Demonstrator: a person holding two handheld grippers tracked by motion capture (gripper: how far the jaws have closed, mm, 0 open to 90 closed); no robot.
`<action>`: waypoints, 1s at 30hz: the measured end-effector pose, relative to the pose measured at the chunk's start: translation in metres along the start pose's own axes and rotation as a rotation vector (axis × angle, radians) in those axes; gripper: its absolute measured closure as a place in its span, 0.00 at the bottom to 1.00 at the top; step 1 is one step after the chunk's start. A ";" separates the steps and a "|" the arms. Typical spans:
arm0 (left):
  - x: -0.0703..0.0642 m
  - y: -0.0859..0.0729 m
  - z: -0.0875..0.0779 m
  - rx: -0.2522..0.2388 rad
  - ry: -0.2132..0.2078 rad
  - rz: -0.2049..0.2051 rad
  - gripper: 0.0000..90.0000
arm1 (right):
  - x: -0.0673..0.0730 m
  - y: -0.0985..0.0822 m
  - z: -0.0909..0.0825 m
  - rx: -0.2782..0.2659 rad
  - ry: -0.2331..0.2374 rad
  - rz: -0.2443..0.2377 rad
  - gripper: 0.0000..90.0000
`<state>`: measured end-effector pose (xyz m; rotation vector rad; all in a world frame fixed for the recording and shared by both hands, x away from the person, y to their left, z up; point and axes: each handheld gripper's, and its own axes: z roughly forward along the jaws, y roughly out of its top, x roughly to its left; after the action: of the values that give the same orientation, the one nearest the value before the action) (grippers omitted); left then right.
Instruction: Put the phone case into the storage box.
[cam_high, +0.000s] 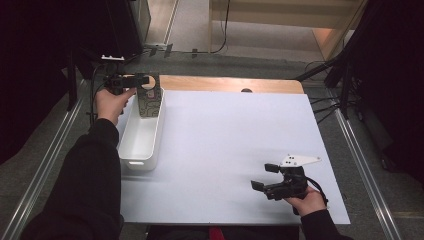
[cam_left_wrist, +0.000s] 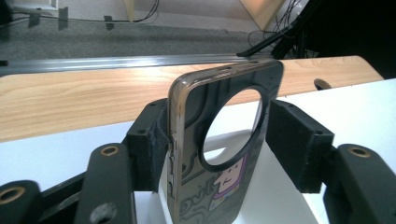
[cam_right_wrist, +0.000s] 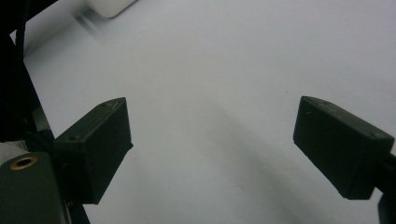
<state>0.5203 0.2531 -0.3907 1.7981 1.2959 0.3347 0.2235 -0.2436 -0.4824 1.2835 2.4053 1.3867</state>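
A clear phone case (cam_high: 148, 100) with a round camera hole and a cartoon print stands on end at the far end of a white bin (cam_high: 129, 150). In the left gripper view the case (cam_left_wrist: 191, 121) sits upright between the two black pads. The left pad (cam_left_wrist: 152, 140) is right beside its edge and the right pad stands close on the other side, with no clear squeeze. My left gripper (cam_high: 144, 80) (cam_left_wrist: 217, 144) is open around it. Near the table's front right, my right gripper (cam_high: 264, 176) (cam_right_wrist: 212, 144) is open with nothing between its jaws.
A white mat (cam_high: 235, 145) covers the table, with a strip of wood (cam_high: 225, 83) showing along its far edge. A corner of the bin (cam_right_wrist: 109, 7) shows in the right gripper view. Metal rails run along both sides of the table.
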 end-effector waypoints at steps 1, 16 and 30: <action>0.000 0.000 -0.001 0.003 -0.004 0.000 0.44 | 0.000 0.001 0.001 0.001 0.002 -0.002 0.12; 0.001 0.001 -0.013 0.032 -0.022 -0.004 0.31 | 0.000 0.008 0.008 0.015 0.031 -0.026 0.12; -0.002 0.003 -0.027 0.066 -0.001 0.012 0.31 | 0.001 0.009 0.009 0.013 0.033 -0.031 0.12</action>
<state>0.5038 0.2644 -0.3718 1.8618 1.3095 0.3015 0.2324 -0.2354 -0.4807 1.2306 2.4490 1.3978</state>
